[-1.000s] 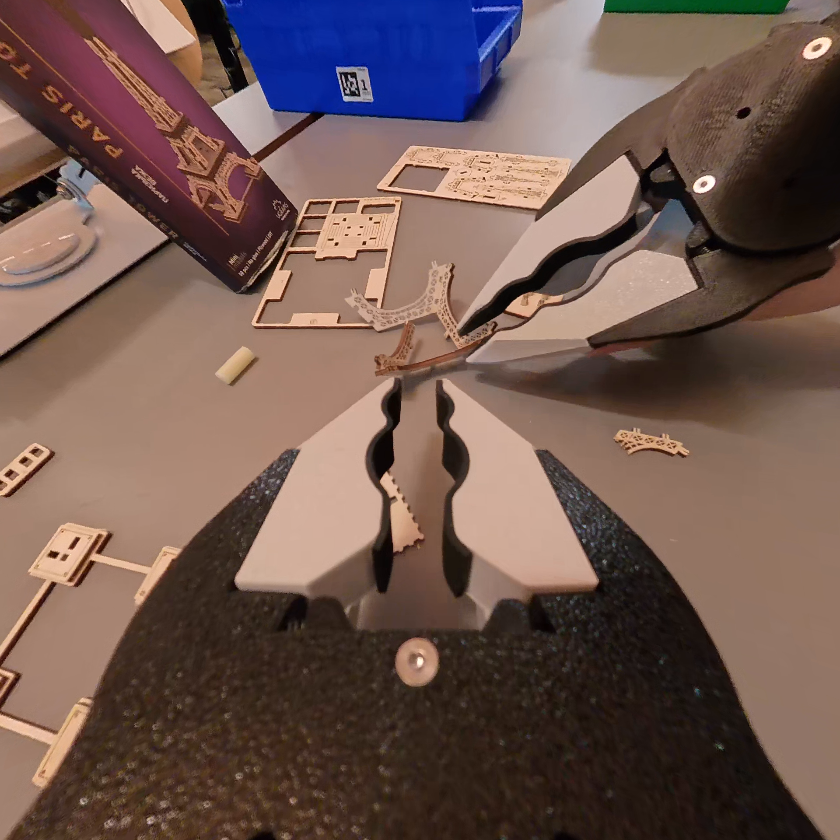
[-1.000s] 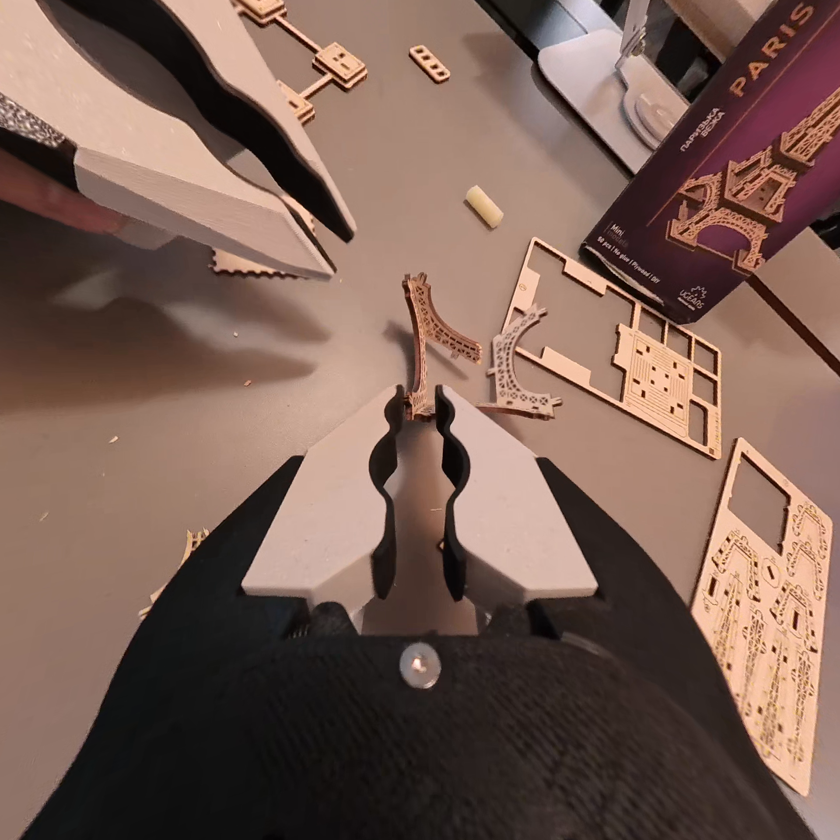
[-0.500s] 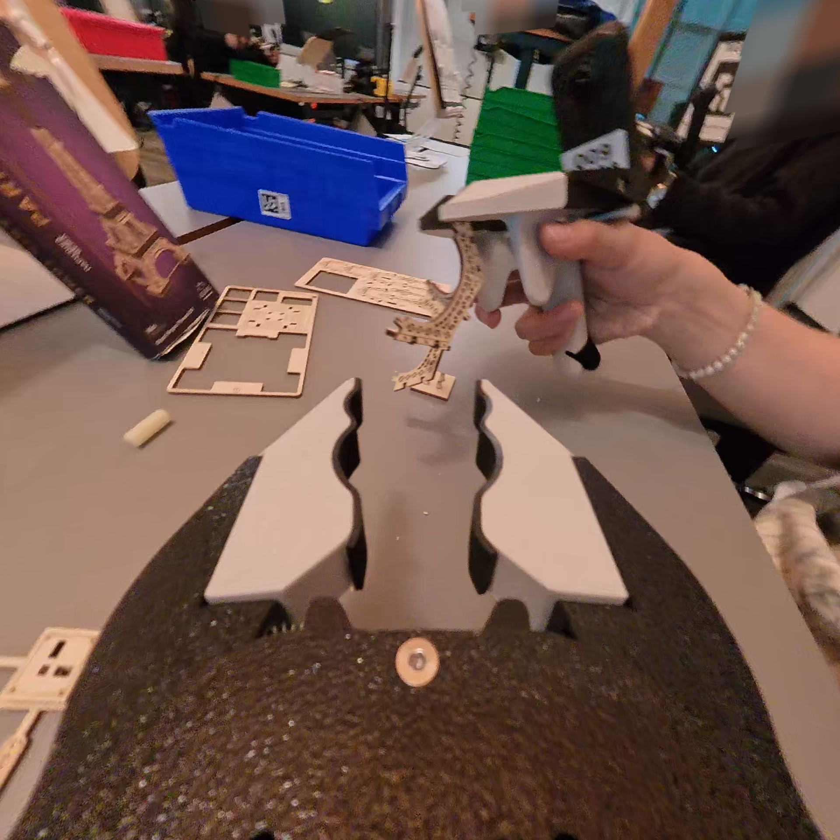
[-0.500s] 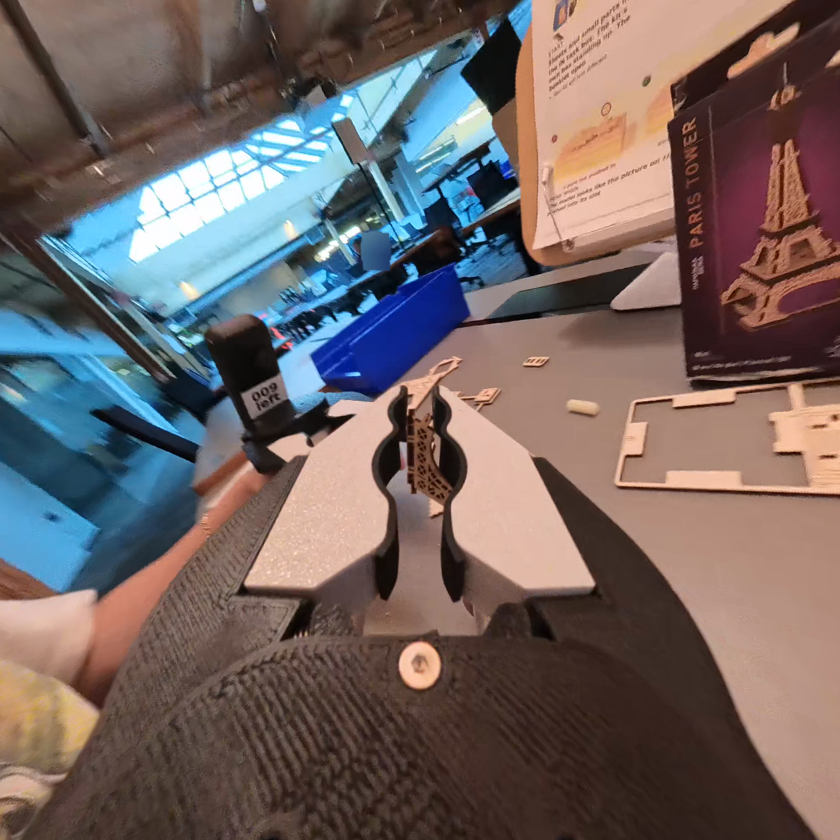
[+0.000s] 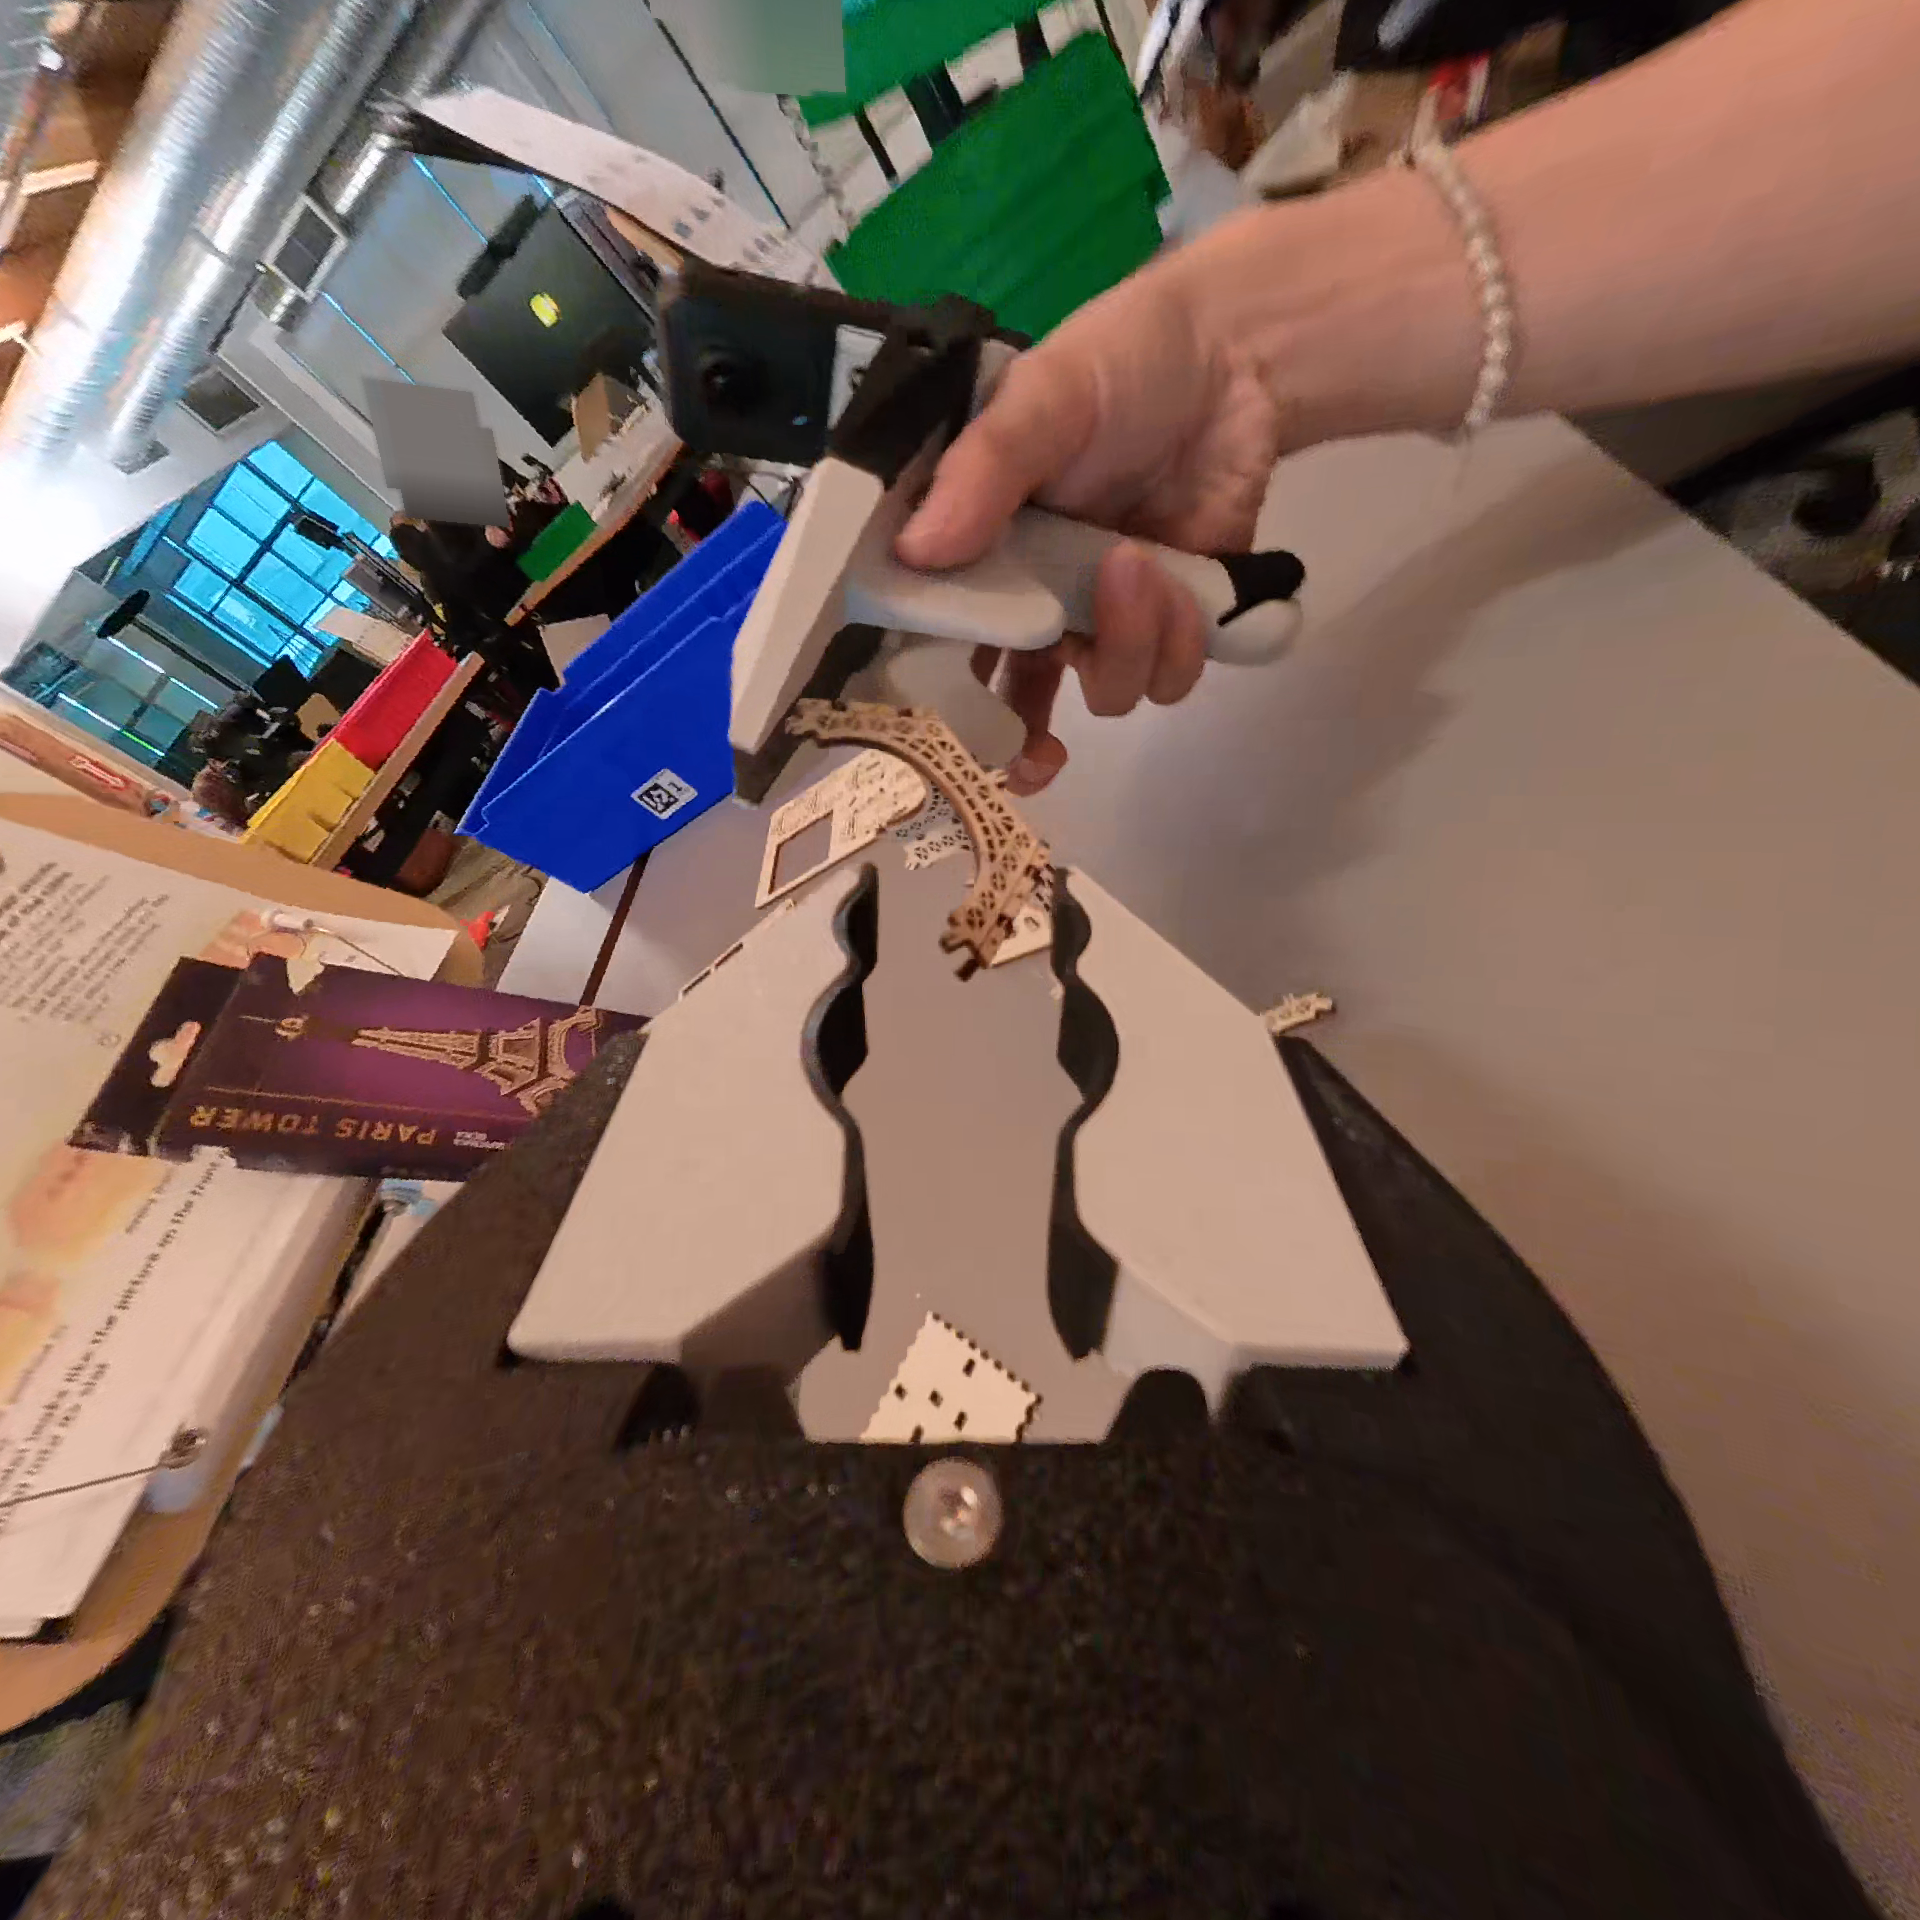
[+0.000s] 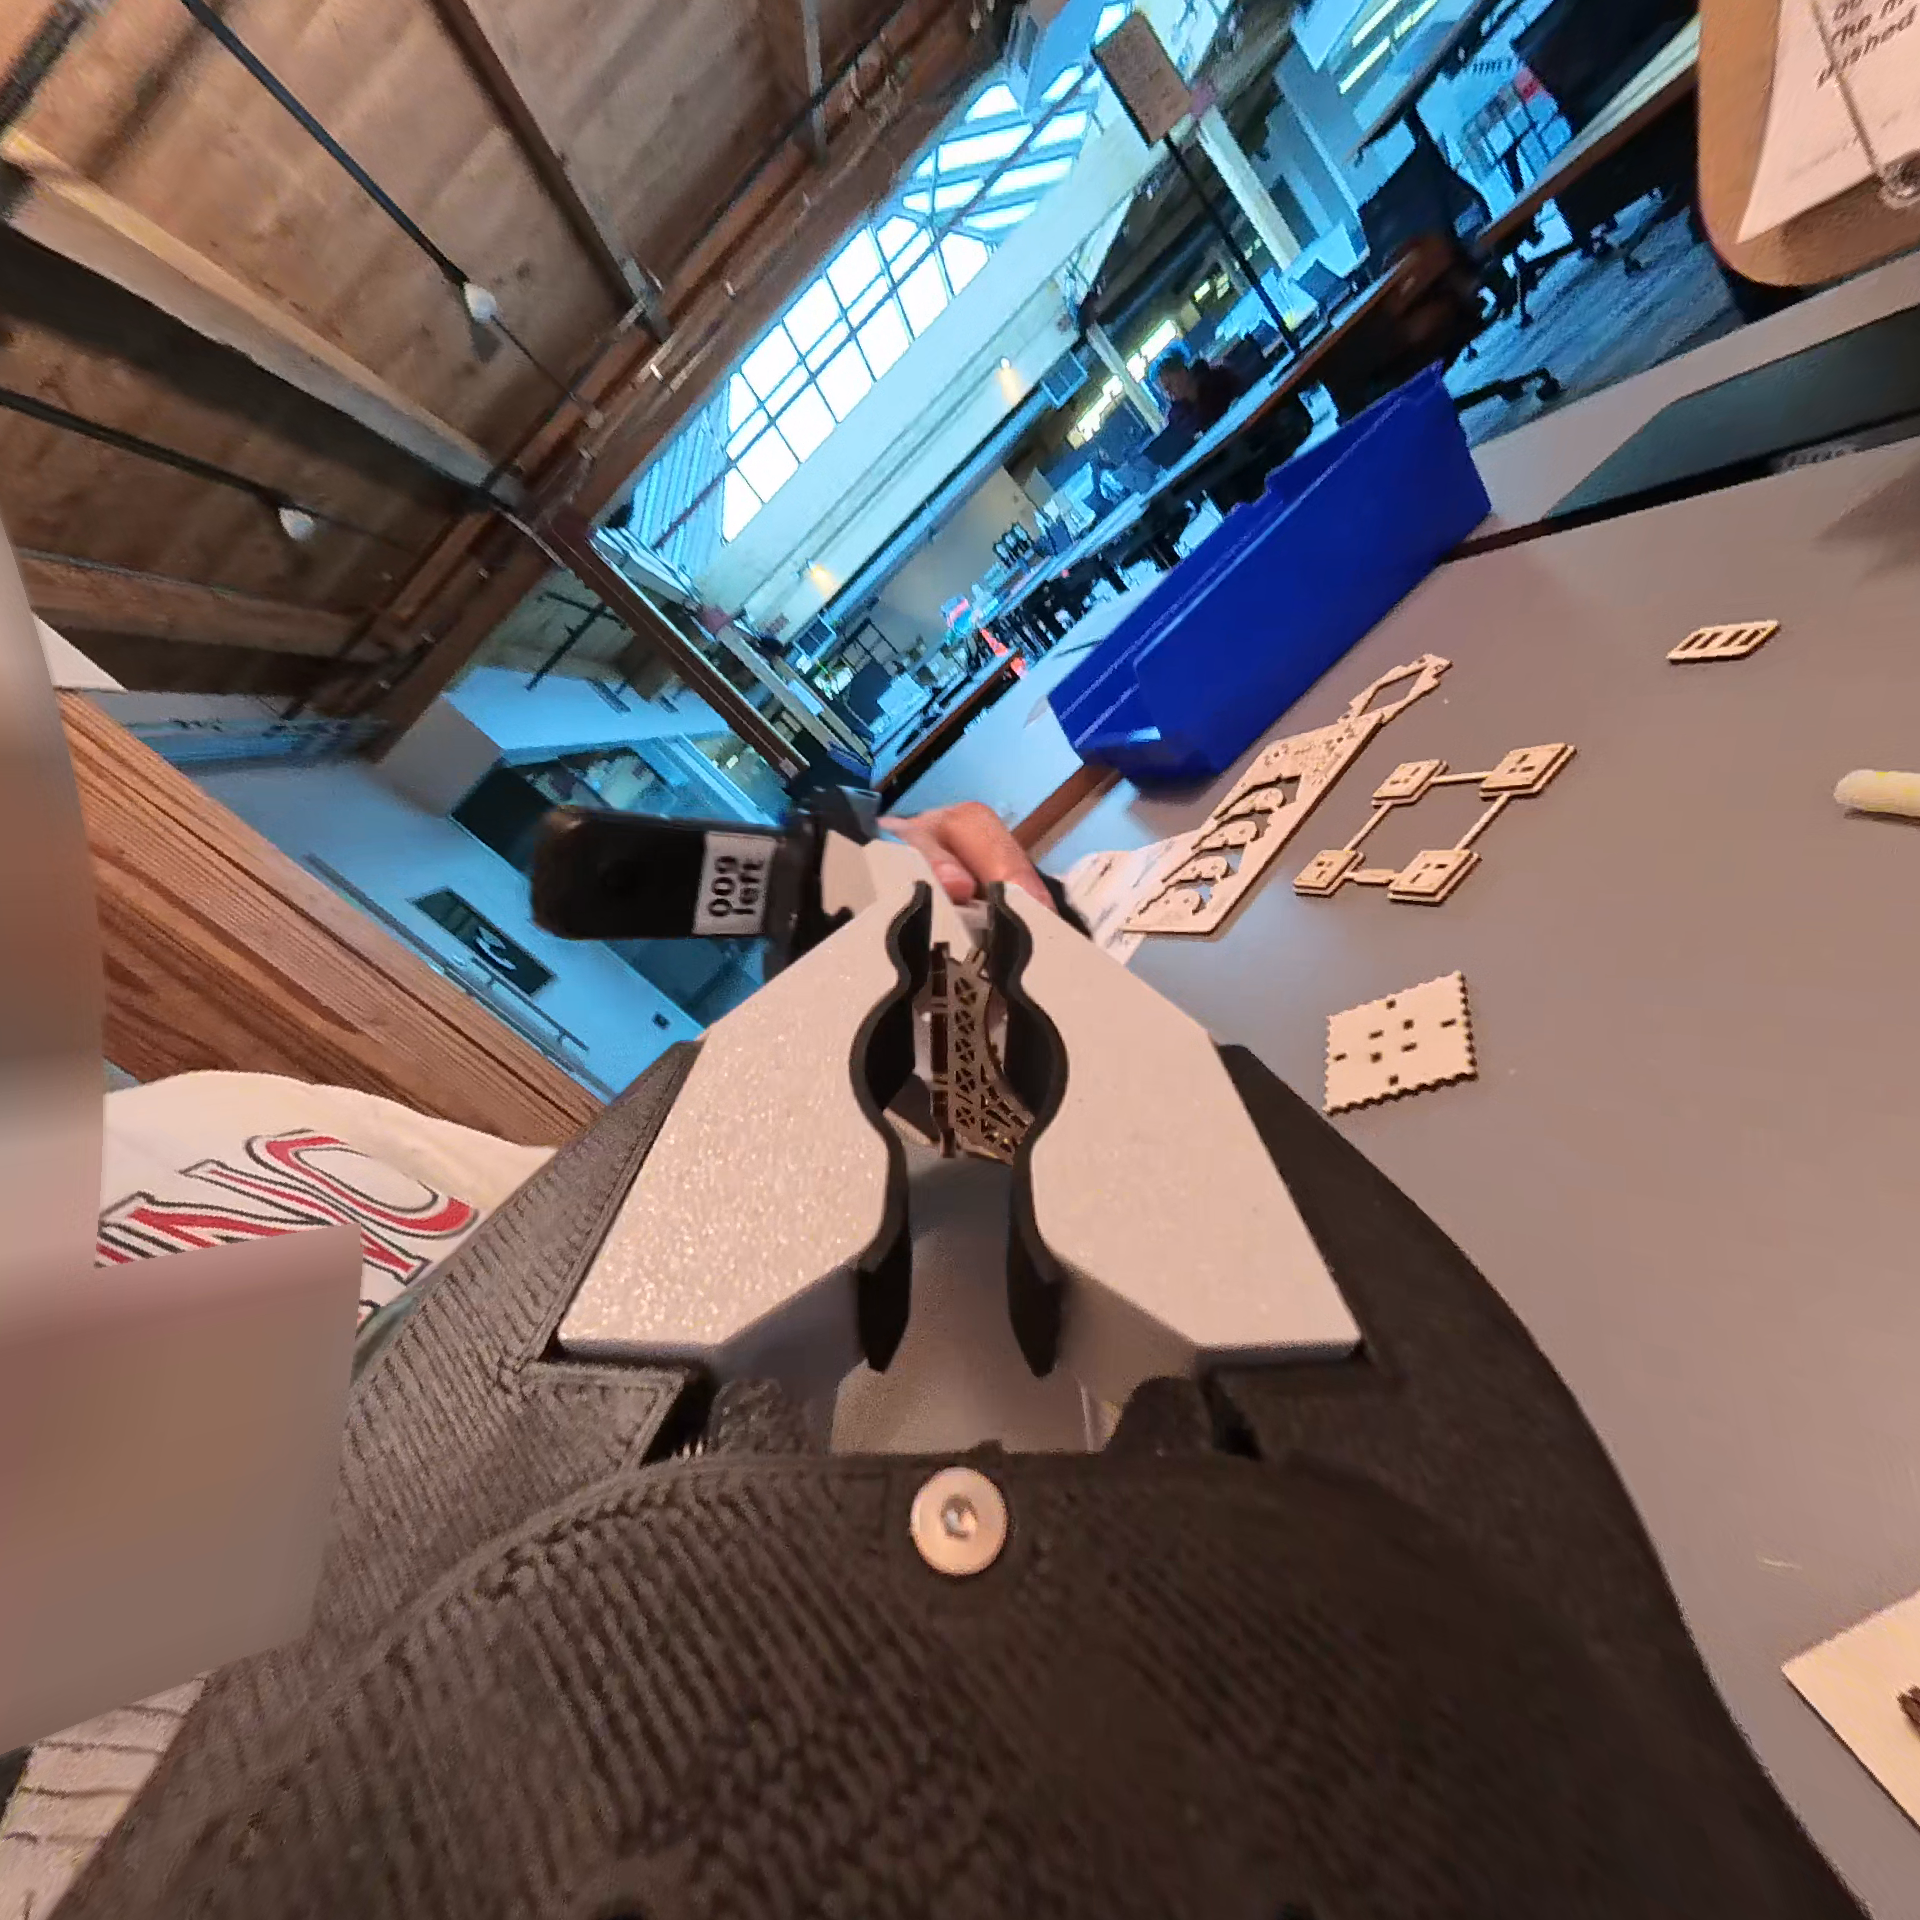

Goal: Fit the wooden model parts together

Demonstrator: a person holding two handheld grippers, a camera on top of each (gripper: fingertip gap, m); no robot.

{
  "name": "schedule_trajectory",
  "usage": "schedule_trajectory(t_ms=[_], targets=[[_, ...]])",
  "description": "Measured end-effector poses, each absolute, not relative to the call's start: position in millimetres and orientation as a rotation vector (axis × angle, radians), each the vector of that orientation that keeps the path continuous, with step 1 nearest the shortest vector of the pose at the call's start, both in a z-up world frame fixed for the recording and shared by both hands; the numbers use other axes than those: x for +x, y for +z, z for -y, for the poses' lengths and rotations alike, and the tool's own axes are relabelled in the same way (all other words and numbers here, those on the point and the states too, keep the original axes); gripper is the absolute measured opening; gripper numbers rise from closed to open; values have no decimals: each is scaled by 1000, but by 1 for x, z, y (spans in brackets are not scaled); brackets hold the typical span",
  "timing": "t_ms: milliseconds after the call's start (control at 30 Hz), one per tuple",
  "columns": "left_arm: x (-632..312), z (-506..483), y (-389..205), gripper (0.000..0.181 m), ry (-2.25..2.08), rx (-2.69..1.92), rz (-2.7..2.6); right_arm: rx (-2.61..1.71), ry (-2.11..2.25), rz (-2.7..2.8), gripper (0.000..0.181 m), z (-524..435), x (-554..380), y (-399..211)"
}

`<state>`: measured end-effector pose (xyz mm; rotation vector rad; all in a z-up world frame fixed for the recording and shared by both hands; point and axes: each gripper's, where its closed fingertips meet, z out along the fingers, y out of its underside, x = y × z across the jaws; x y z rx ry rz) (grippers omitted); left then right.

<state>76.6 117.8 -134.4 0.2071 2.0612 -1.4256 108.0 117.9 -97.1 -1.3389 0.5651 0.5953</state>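
Curved wooden piece [image 5: 961,821]: a thin lacy arch, up in the air over the bench [image 5: 1558,935]. Its top end is pinched by the right gripper [image 6: 956,961]; its foot hangs just in front of the left gripper [image 5: 961,914].
Right gripper: closed tight on the curved wooden piece, which shows between its fingers in the right wrist view.
Left gripper: fingers wide apart, holding nothing. Its tips sit close to the foot of the piece, maybe on each side of it; I cannot tell if they touch.
Square wooden plate [image 6: 1401,1042]: flat on the bench, full of little slots, below the left gripper.
Step now: the piece is lifted and the empty gripper is lining up to it, I think.
Next move: probably close gently on the foot. The wood looks thin, so a hard squeeze could snap it.
Around: cut-out wooden sheets [image 6: 1252,842], a purple box [image 5: 395,1070] and a blue bin [image 5: 623,748].
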Motion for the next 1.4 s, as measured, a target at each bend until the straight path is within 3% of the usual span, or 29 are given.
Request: schedule_trajectory(t_ms=[400, 500, 567, 700, 967, 1100, 1400], targets=[[84, -121, -168, 10, -899, 346, -2200, -1508, 569, -527, 8, -131, 102, -109], [84, -120, -169, 10, -964, 294, -2212, -1520, 546, -530, 11, -131, 106, -110], [85, -120, -170, 10, -1072, 199, -2239, -1516, 532, -536, 25, -128, 110, -105], [85, -117, -157, 10, -1564, -201, -2285, -1528, 408, -545, 41, -114, 121, -91], [99, -123, -136, 10, -2300, -1029, -2160, -1838, -226, -241, 24, -104, 105, -109], [100, -120, -146, 10, -2267, -1059, -2189, -1981, -374, -106, 18, -112, 98, -127], [95, -113, -155, 10, -1843, -776, -2260, -2037, -232, -124, 12, -115, 97, -143]])
